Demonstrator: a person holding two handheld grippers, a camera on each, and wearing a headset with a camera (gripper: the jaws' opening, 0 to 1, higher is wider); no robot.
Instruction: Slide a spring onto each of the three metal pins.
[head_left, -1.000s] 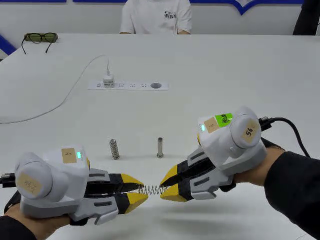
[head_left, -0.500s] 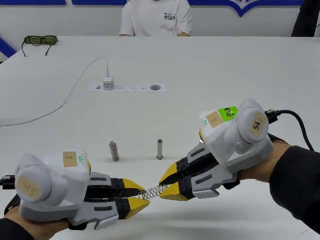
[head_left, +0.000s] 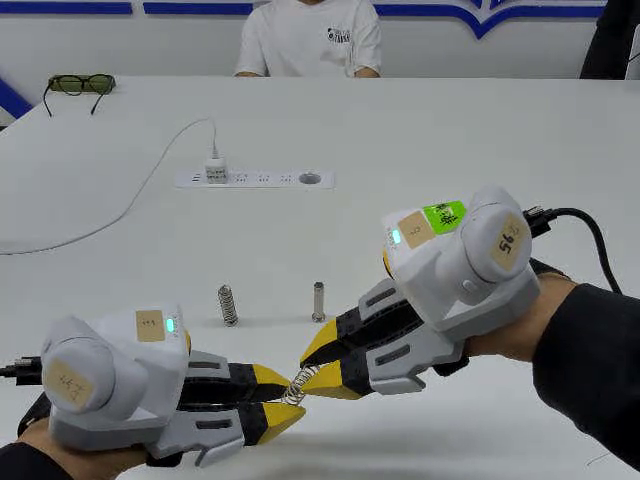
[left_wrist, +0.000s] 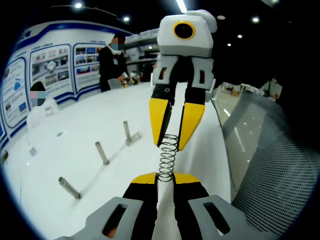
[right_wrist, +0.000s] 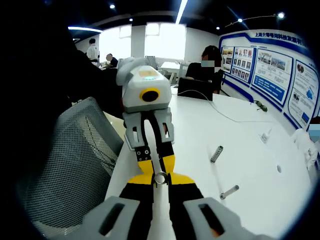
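Both tongs, the left tongs (head_left: 288, 394) and the right tongs (head_left: 308, 371), are clamped on opposite ends of one spring (head_left: 297, 385), held between them over the table (head_left: 450, 130), likely to steady and aim it for the bare pin (head_left: 318, 300) standing beyond, beside a second pin (head_left: 228, 304) already wearing a spring.

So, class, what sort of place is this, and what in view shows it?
Probably an office meeting or showroom space: a big white table with a socket strip, blue display boards on the wall, a mesh office chair.
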